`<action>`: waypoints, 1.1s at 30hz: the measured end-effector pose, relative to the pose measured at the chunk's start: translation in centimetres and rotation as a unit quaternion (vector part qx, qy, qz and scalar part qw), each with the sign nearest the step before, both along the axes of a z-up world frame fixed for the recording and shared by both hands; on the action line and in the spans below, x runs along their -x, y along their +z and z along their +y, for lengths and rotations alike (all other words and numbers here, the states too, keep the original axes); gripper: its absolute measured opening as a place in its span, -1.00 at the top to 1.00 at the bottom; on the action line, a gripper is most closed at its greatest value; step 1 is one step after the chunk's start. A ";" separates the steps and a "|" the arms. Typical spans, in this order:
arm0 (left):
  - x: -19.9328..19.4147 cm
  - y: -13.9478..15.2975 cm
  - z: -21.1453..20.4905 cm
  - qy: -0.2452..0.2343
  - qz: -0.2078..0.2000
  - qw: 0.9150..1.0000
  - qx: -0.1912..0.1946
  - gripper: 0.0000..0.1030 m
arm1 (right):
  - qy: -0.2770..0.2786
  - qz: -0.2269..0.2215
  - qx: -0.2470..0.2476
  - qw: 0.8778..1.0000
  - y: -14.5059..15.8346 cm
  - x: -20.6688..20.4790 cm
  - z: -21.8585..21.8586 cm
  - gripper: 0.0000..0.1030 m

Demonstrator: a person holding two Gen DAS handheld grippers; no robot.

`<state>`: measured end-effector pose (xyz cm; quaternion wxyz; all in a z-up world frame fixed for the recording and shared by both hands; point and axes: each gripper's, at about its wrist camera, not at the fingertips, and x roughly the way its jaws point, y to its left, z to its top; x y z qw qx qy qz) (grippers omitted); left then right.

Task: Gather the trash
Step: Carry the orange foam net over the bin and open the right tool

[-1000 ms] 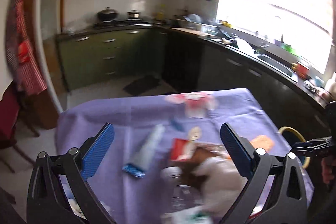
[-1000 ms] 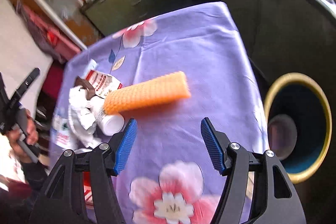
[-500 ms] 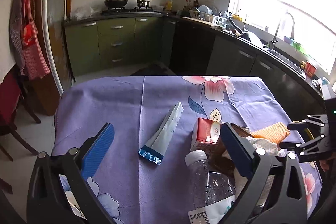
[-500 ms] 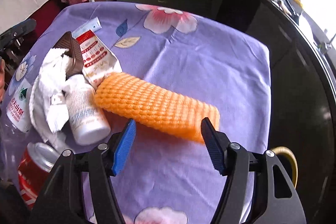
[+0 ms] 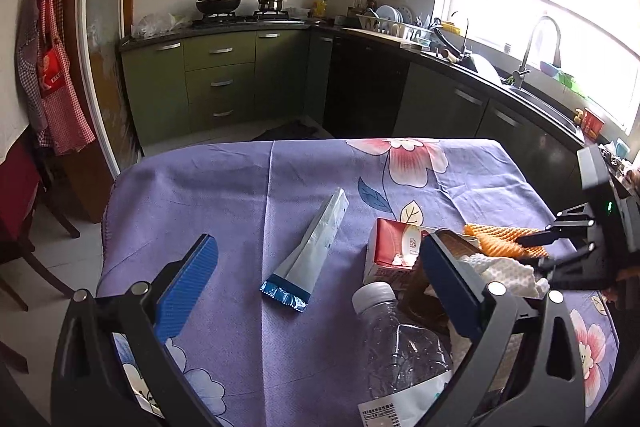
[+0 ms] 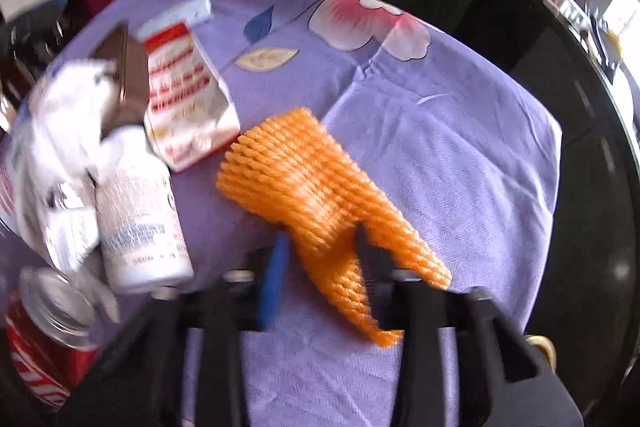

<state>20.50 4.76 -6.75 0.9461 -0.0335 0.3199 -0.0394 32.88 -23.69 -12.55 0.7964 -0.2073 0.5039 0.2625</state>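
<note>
On the purple flowered table (image 5: pixel 224 211), trash sits in a heap toward one side: a clear plastic bottle (image 5: pixel 400 343), a red and white carton (image 5: pixel 394 251), crumpled white paper (image 5: pixel 504 271) and a brown wrapper, with a blue and white pouch (image 5: pixel 308 251) lying apart nearer the middle. From the right wrist view, the right gripper (image 6: pixel 320 259) has its fingers closing on an orange foam net (image 6: pixel 304 179), which is pinched and buckled between them, its ends splaying out to either side; it lies just beside the carton (image 6: pixel 188 99) and a white bottle (image 6: pixel 136 219). A red can (image 6: pixel 36 343) stands at the near edge of the heap. The left gripper (image 5: pixel 320 279) hangs over the table with its fingers spread wide and nothing between them, the pouch lying below the gap
</note>
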 end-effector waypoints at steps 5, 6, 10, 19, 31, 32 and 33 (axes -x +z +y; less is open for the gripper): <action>0.2 0.1 0.1 -0.001 -0.004 1.000 0.000 -0.87 | -0.046 0.007 -0.030 0.998 1.3 -0.3 -1.5 0.78; 0.3 0.2 0.1 -0.001 -0.006 1.000 0.000 -0.87 | -0.058 0.012 -0.045 0.997 1.8 -0.2 -2.1 0.78; 0.5 0.4 0.1 -0.002 -0.010 1.000 0.000 -0.87 | -0.086 0.017 -0.108 0.990 4.5 1.4 -4.4 0.78; 1.0 1.0 0.1 -0.006 -0.019 1.000 0.008 -0.87 | -0.229 -0.045 -0.171 0.957 10.8 7.0 -16.3 0.77; 1.0 0.6 -1.2 -0.022 -0.020 1.000 -0.003 -0.87 | -0.452 0.035 -0.110 0.884 -1.1 4.2 -32.5 0.73; 0.9 0.5 -1.2 -0.023 -0.018 1.000 -0.005 -0.87 | -0.460 0.046 -0.109 0.880 -2.3 3.8 -33.1 0.71; 0.8 0.3 -1.3 -0.023 -0.015 1.000 -0.006 -0.87 | -0.464 0.055 -0.108 0.878 -3.3 3.3 -33.5 0.64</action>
